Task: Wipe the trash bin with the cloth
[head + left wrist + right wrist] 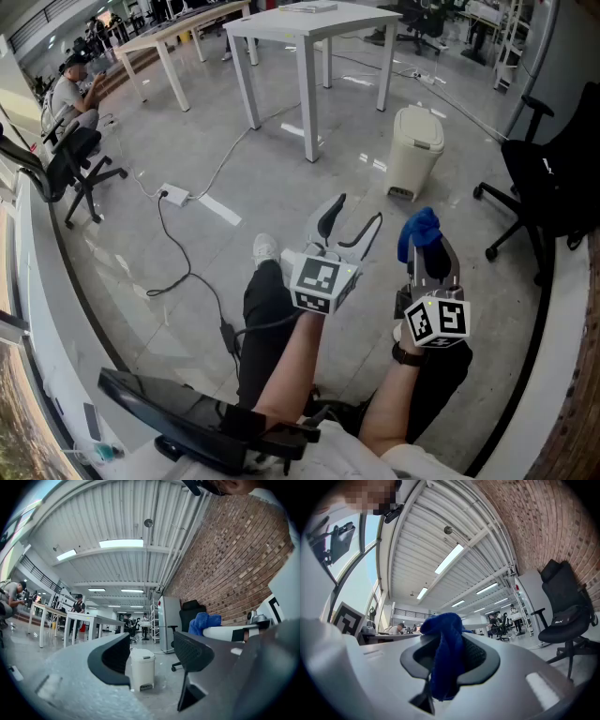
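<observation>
We hold the blue cloth clamped in our right gripper; our left gripper gapes empty; the white pedal bin stands well ahead, so we should approach before wiping.

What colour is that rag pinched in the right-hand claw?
The cloth is deep blue, plain with no pattern. It shows best in the right gripper view.
</observation>
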Demonstrator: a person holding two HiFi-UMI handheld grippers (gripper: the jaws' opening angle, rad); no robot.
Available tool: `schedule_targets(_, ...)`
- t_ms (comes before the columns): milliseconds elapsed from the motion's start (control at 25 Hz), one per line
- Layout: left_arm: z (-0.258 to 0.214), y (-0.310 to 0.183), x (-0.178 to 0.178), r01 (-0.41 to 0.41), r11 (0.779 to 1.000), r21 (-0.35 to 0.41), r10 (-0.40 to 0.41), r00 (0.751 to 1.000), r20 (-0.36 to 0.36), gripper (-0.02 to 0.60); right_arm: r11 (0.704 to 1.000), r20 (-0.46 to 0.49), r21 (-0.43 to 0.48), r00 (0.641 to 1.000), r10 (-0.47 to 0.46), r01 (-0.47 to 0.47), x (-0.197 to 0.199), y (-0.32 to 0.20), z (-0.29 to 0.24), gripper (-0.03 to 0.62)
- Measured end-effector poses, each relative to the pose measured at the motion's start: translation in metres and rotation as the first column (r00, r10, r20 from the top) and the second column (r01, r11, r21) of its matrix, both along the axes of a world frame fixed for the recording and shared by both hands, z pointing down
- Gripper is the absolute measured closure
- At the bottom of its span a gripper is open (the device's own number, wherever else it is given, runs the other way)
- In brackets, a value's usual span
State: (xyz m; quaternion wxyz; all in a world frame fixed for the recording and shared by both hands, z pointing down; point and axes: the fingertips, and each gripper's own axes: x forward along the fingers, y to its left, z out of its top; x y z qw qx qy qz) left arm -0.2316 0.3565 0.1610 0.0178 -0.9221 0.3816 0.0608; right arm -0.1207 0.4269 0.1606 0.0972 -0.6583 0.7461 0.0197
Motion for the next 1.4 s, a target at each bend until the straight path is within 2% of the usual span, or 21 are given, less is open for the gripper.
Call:
schedule_targets(80,-0.004,-0.015,0.000,0.006,1.000,0.016,-0.006,1.000,0.007,0.287,1.000,-0.002,0.021,1.000,0.002,-0.002,0.000,-0.014,-0.005,0.487)
schedule_targets(200,-0.015,-0.044,-0.010,0.063,0.997,0.047,-0.063,0.998,-0.002,0.358,0.999,-0.004,0.050,1.000,-0.008,0.008,-0.004,-0.041,-0.014,0.487)
schedule_targets(240,-0.018,-0.053,-0.013,0.088,0.995,0.050,-0.088,0.996,-0.009,0.568,0.999,-0.005,0.054,1.000,-0.004,0.004,-0.004,-0.049,-0.016,0.487)
schedule_targets(280,-0.019,-0.062,-0.013,0.097,0.994,0.046,-0.096,0.995,-0.012,0.581,0.999,-0.008,0.053,1.000,0.006,-0.005,-0.002,-0.056,-0.016,0.487)
schedule_targets(560,-0.003,-0.111,0.008,0.011,1.000,-0.003,-0.011,1.000,0.019,0.581,0.996,-0.012,0.013,0.996,0.087,-0.087,0.010,-0.098,-0.001,0.487)
schedule_targets(800,-0.020,-0.149,0.042,-0.094,0.995,0.013,0.095,0.996,-0.001,0.581,0.990,0.010,0.043,0.991,0.135,-0.136,0.024,-0.124,-0.019,0.487)
schedule_targets(920,-0.022,-0.157,0.051,-0.117,0.993,0.015,0.117,0.993,0.013,0.581,0.988,0.027,0.036,0.988,0.149,-0.150,0.032,-0.140,-0.020,0.487)
schedule_targets(1040,-0.008,-0.178,0.050,-0.138,0.990,0.000,0.138,0.990,0.007,0.581,0.990,0.058,-0.014,0.988,0.142,-0.141,0.035,-0.174,-0.001,0.487)
schedule_targets(1200,0.006,-0.236,0.045,-0.114,0.993,0.004,0.114,0.993,0.034,0.580,0.990,0.053,-0.070,0.991,0.124,-0.120,0.035,-0.241,0.028,0.487)
schedule_targets(1400,-0.001,-0.309,0.045,-0.115,0.993,-0.001,0.115,0.993,-0.007,0.580,0.984,0.025,-0.107,0.989,0.145,-0.142,0.040,-0.316,0.037,0.487)
